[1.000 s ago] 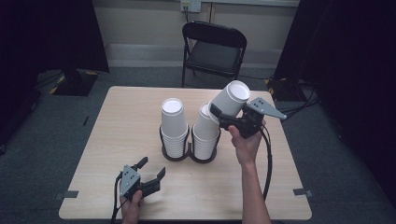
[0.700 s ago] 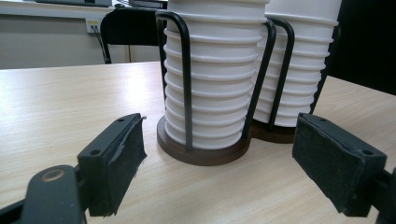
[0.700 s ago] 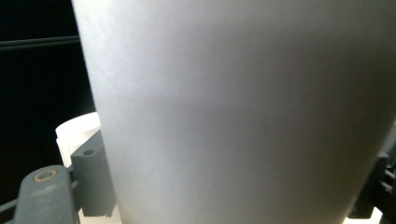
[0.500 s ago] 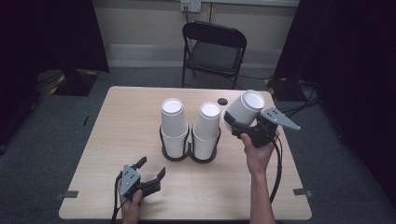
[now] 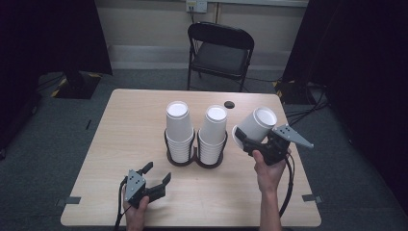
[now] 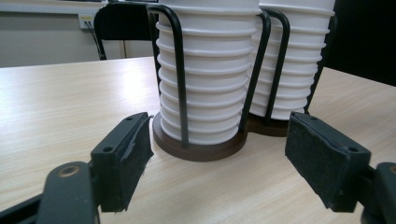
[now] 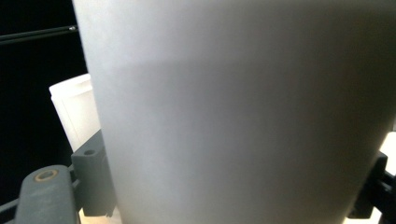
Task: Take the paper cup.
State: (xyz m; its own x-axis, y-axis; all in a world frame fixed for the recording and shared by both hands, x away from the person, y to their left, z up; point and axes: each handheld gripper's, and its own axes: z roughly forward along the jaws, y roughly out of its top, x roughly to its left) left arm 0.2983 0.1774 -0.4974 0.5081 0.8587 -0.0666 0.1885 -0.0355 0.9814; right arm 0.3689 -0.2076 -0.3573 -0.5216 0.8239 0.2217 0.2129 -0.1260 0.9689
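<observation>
We see the right gripper (image 5: 246, 139) clamped on a white paper cup (image 5: 256, 124), held tilted above the table (image 5: 120, 134) just right of the two cup stacks (image 5: 213, 132) in their black rack (image 5: 195, 161). The left gripper (image 5: 156, 177) rests near the front edge, jaws apart and empty.

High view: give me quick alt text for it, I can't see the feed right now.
The right gripper holds a white paper cup, tilted, above the table just right of two cup stacks standing in a black wire holder. The left gripper rests open near the front edge. An empty black chair stands behind.
</observation>
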